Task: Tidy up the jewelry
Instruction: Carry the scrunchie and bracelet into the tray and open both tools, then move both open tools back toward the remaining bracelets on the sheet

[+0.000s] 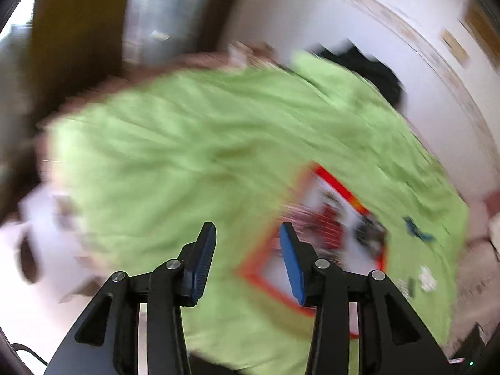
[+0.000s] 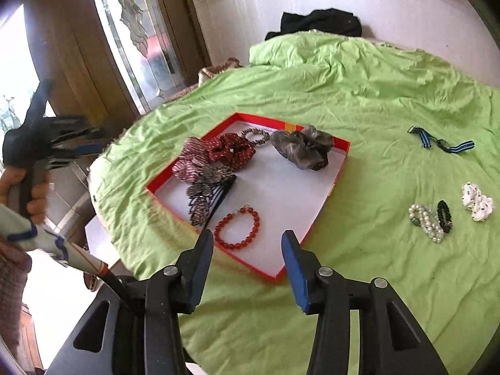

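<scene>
While the left wrist view is smeared with blur, the right wrist view sharply shows a red box (image 2: 339,153) on a green sheet (image 2: 359,93) holding scrunchies and a red bead bracelet (image 2: 237,226). Right of the box lies a pearl bracelet (image 2: 426,222). Both tongs, left (image 1: 248,234) and right (image 2: 248,240), gape empty. A glass door (image 2: 137,37) stands left.

Bright daylight from the window (image 2: 137,40), left wrist view heavily motion-blurred, right wrist view sharp, fisheye-curved dark edges

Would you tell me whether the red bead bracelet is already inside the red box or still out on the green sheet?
Inside. The red bead bracelet lies flat on the white floor of the red box, near its front corner, within the rim.
</scene>
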`<state>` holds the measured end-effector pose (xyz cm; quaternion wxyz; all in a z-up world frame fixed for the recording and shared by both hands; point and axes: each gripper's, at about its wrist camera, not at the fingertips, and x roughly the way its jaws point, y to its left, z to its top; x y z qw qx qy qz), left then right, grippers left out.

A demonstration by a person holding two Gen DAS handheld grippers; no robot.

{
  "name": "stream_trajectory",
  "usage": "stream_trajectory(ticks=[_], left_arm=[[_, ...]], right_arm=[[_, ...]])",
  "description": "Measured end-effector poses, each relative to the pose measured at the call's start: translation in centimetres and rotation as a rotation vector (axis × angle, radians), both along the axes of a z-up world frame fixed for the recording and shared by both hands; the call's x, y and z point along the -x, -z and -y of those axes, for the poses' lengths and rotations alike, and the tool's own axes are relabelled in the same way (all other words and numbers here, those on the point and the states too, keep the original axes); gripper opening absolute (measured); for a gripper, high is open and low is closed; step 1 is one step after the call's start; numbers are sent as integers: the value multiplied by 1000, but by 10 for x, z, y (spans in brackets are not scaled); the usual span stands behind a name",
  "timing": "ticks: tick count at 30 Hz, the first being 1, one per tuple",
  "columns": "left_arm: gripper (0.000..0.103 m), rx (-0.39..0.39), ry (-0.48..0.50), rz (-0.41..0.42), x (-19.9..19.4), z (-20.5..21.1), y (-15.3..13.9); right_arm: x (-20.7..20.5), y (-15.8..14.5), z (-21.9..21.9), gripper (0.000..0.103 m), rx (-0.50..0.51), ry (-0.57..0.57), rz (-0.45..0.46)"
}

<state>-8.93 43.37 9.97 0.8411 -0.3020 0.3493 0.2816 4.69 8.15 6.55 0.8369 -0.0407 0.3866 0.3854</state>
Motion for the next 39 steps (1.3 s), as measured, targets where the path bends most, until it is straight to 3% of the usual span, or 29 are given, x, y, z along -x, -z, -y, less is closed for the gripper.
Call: stream_trajectory(ticks=[4, 7, 10, 12, 15, 19, 21, 23, 25, 28, 33, 36, 39], left_arm=[[41, -72, -244, 3, 99, -51, -50], [50, -149, -470, 5, 177, -82, -93], [51, -210, -573, 8, 220, -92, -119], [52, -250, -591, -18, 225, -92, -126], [52, -262, -560, -10, 210, -89, -121], [52, -206, -461, 37, 151, -76, -99], [52, -184, -382, 49, 118, -63, -88], [53, -159, -297, 44, 84, -48, -73], [53, -135, -215, 35, 51, -27, -55], [53, -116, -91, 14, 9, 10, -31], [53, -90, 119, -15, -49, 80, -2], [53, -109, 225, -31, -76, 123, 7], [54, -121, 321, -48, -104, 166, 14]], right_arm=[[17, -6, 6, 50, -28, -22, 17], [30, -9, 11, 50, -51, -33, 14], [39, -18, 12, 50, -61, -41, 11], [47, -32, 9, 50, -64, -48, 24], [60, -64, -2, 50, -74, -80, 24], [75, -120, -22, 52, -125, -163, 18], [85, -147, -27, 60, -166, -213, 24], [100, -156, -23, 73, -171, -226, 85], [106, -143, -15, 74, -145, -199, 107], [105, -98, 5, 74, -54, -127, 101], [79, -8, 67, 74, 79, 89, -24], [61, 25, 112, 74, 69, 222, -128], [48, 40, 156, 74, 44, 328, -172]])
